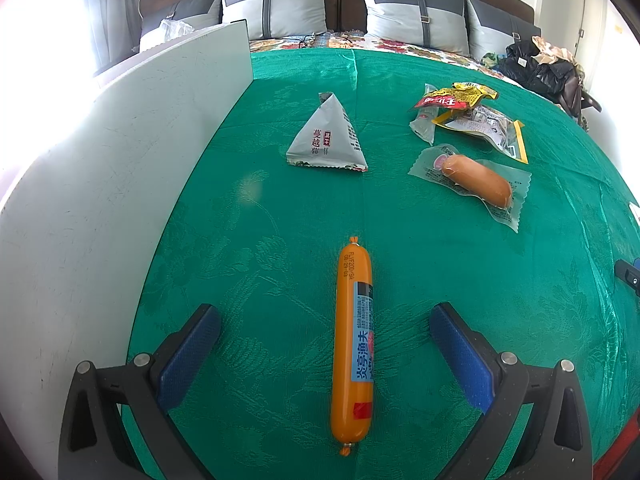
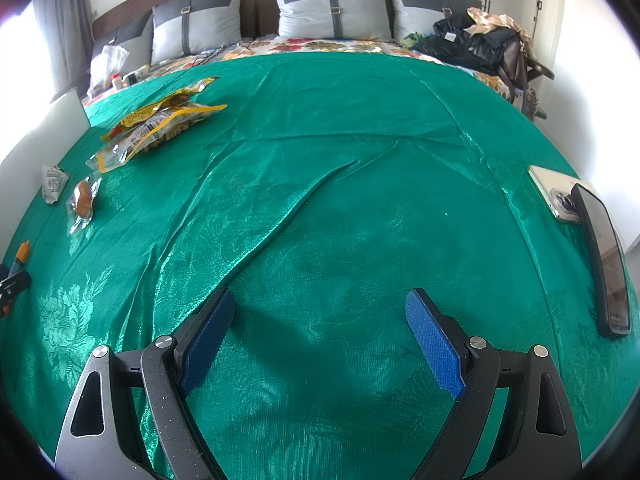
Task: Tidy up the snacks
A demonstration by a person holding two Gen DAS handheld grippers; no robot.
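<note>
A long orange sausage stick [image 1: 353,344] with a blue label lies on the green cloth [image 1: 280,240], lengthwise between the open fingers of my left gripper [image 1: 325,314]; neither pad touches it. Beyond it lie a grey triangular packet [image 1: 327,136], a wrapped short sausage [image 1: 476,180] and a pile of yellow and red snack bags [image 1: 468,114]. My right gripper [image 2: 320,304] is open and empty over bare green cloth. In its view the snack bags [image 2: 160,124], the short sausage [image 2: 83,199], the grey packet [image 2: 53,184] and the orange stick's tip [image 2: 22,256] lie far left.
A white board [image 1: 120,200] stands upright along the cloth's left side. Two phones [image 2: 600,248] lie at the right edge in the right wrist view. Pillows [image 2: 332,8] and a heap of dark clothes [image 2: 480,44] lie on the bed behind.
</note>
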